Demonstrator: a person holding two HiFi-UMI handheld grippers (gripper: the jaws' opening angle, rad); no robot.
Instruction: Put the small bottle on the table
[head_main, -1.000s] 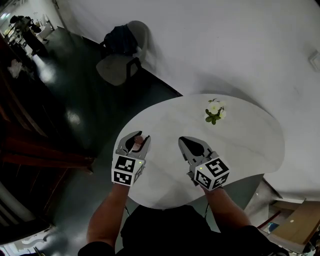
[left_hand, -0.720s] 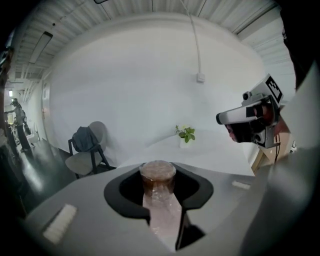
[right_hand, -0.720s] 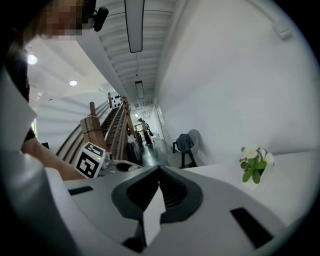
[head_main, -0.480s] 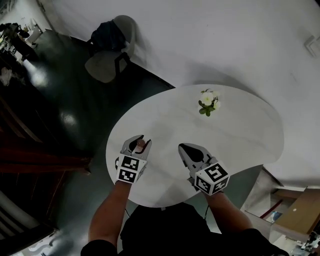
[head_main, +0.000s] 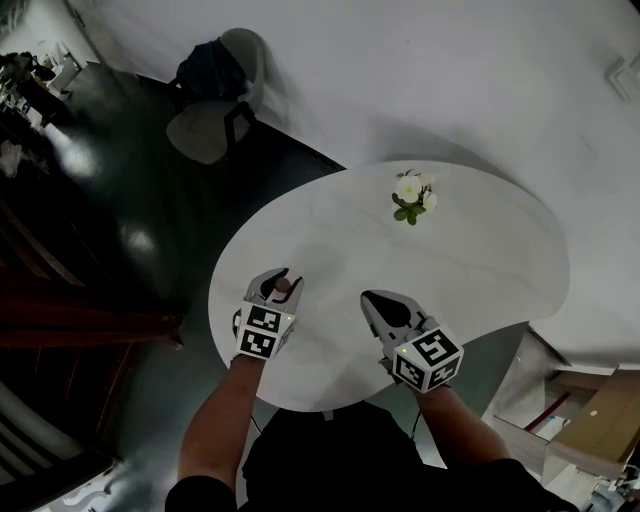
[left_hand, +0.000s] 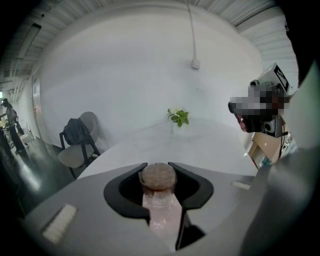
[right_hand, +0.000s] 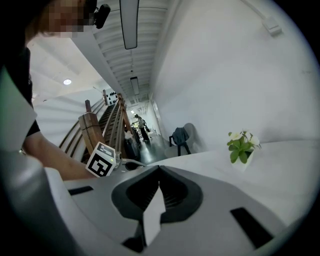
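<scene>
A small clear bottle with a brownish cap is clamped between the jaws of my left gripper. In the head view that left gripper hovers over the near left part of the white table, and the small bottle shows pink between its fingers. My right gripper sits over the near middle of the table, its jaws pressed together with nothing in them. The same right gripper shows shut in its own view.
A small pot of white flowers stands at the table's far side. A grey chair with a dark bag sits on the dark floor beyond the table's left end. The table's left edge lies just beside my left gripper.
The view has shifted, so the table and both grippers sit a little differently in frame. The left gripper keeps its hold on the bottle. The right gripper stays shut.
</scene>
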